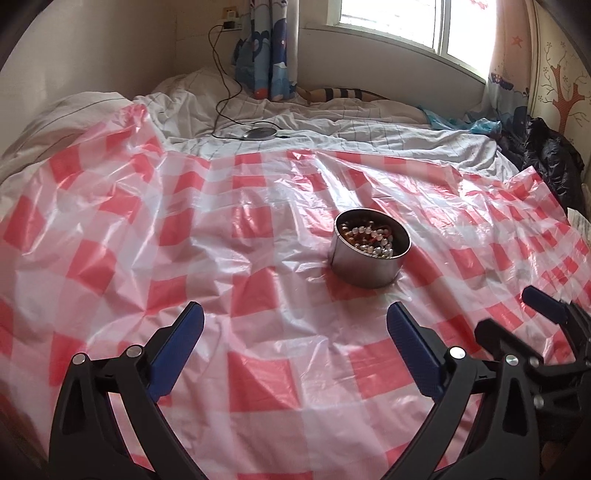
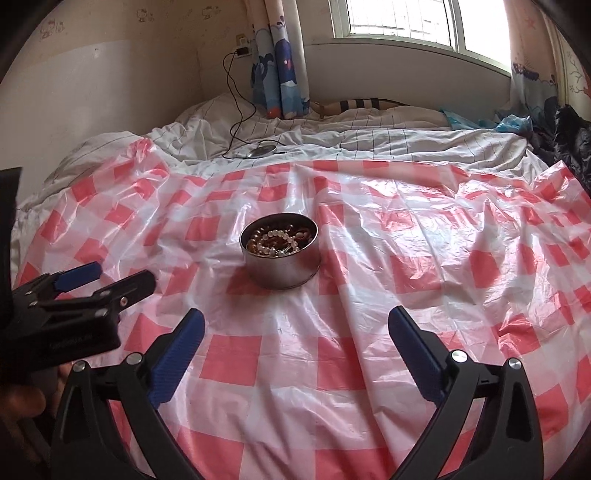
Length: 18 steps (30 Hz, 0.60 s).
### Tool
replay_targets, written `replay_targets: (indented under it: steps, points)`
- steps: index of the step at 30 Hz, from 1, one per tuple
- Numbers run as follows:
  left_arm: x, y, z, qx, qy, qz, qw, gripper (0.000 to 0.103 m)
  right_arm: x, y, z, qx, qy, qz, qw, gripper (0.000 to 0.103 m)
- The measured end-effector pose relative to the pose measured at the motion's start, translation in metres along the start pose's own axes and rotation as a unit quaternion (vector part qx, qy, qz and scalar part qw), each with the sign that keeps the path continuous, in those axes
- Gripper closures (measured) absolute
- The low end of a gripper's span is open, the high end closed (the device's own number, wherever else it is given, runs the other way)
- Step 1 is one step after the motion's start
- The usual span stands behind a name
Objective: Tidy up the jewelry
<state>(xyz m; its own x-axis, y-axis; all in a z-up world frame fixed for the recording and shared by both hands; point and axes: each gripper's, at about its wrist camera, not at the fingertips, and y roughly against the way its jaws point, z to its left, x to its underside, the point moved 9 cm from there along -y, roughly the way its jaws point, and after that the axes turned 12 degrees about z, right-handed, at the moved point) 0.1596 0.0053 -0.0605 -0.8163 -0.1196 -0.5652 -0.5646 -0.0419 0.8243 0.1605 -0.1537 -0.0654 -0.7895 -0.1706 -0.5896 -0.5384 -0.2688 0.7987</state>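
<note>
Red-and-white checked plastic sheeting (image 1: 258,229) is spread, crinkled and glossy, over a bed made up with white bedding lined in thin dark stripes (image 1: 369,136). On the sheeting stands a round, shallow tin of silvery metal (image 1: 369,267), uncovered, in which beaded jewellery of pearly white and amber-brown beads (image 1: 373,238) is heaped in a tangle. Nothing else is seen lying on the checked plastic near it.

The left gripper (image 1: 295,325), black-framed with blue pads, is held above the sheeting on the near side of the tin, its jaws spread wide apart with nothing between them; the tin lies ahead of it and slightly to the right. The right gripper (image 2: 295,328) is likewise spread wide and empty, with the tin ahead and a little to the left. Each gripper is caught at the edge of the other's view, the two being side by side and apart from the tin.

Farther back on the bed a small round grey device (image 1: 260,133) rests, joined to a black cable (image 1: 221,74) that runs up to a wall socket. A blue cartoon-printed curtain (image 1: 266,48) hangs beside a bright window (image 1: 417,18).
</note>
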Motion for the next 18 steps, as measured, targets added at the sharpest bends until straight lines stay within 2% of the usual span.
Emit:
replay_targets:
  steps: [5,11,18]
  points:
    - [0.003,0.005,0.011,-0.015,-0.007,0.001,0.9999,0.008,0.0,-0.004,-0.004,-0.001,-0.016,0.005,1.0,0.008]
    - [0.003,0.007,0.02,-0.013,0.001,0.013,0.9998,0.008,0.0,-0.007,-0.015,-0.003,-0.044,0.002,0.999,0.008]
    - [0.002,0.005,0.013,-0.008,-0.01,0.017,0.9998,0.008,-0.002,-0.011,-0.02,0.005,-0.054,-0.004,0.998,0.008]
